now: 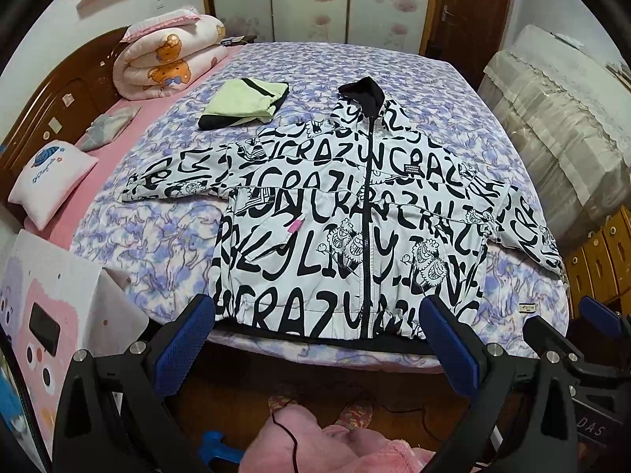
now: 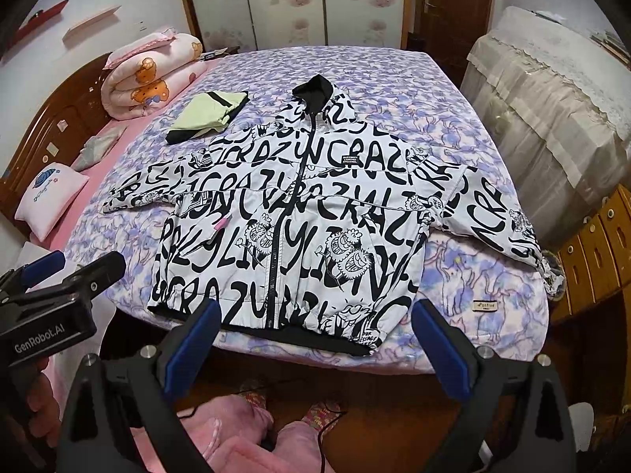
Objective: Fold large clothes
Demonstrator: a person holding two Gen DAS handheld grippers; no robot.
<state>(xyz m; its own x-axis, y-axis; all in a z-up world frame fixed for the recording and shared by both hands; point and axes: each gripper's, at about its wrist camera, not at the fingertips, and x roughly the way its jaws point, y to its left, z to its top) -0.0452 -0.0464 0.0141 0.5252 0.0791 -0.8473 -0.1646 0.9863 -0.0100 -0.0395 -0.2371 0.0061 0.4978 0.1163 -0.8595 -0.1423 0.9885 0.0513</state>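
The left tongs (image 1: 317, 335) gape wide and empty off the bed's (image 1: 165, 252) near edge. The printed jacket (image 1: 355, 213) lies flat, front up, hem at that edge, its right sleeve (image 2: 508, 220) trailing over the bed's right side. The right tongs (image 2: 315, 339) are equally wide and empty. That sleeve could slide off and skew any fold.
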